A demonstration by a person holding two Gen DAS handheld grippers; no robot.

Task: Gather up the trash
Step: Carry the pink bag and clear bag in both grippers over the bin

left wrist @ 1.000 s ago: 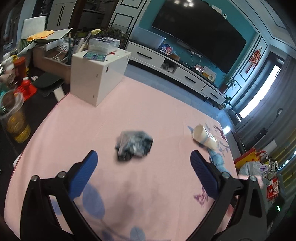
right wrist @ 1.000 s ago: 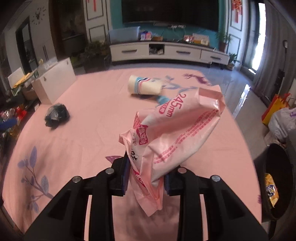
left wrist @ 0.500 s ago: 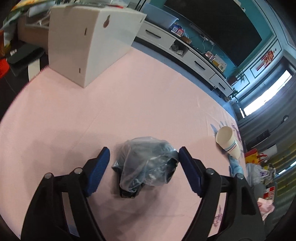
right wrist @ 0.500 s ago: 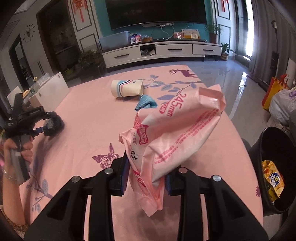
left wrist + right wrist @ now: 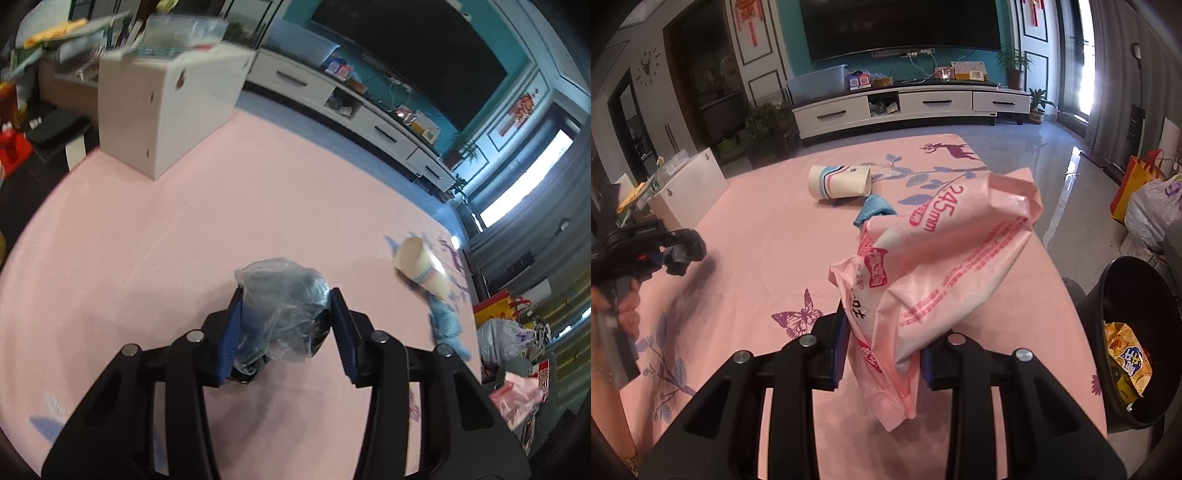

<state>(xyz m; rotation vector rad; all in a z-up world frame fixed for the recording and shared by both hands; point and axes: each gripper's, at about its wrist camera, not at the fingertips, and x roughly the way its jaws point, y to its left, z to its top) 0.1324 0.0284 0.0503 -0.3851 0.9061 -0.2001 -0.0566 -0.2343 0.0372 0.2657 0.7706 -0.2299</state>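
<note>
My left gripper [image 5: 286, 332] is shut on a crumpled dark plastic bag [image 5: 284, 299] just above the pink tablecloth [image 5: 184, 229]; it also shows at the left of the right wrist view [image 5: 677, 254]. My right gripper [image 5: 882, 350] is shut on a crumpled pink plastic wrapper [image 5: 942, 266] and holds it above the table. A paper cup [image 5: 840, 181] lies on its side at the far middle, also in the left wrist view [image 5: 423, 267]. A blue cloth [image 5: 873, 212] lies beside it. A black trash bin [image 5: 1137, 347] stands off the table's right edge, with a yellow snack bag inside.
A white box [image 5: 166, 110] stands at the table's far left corner. A TV cabinet [image 5: 908, 105] lines the far wall. Bags [image 5: 1152, 206] sit on the floor at the right beyond the bin.
My left gripper closed on the dark plastic bag and lifted it slightly. My right gripper moved right with the pink wrapper, closer to the bin.
</note>
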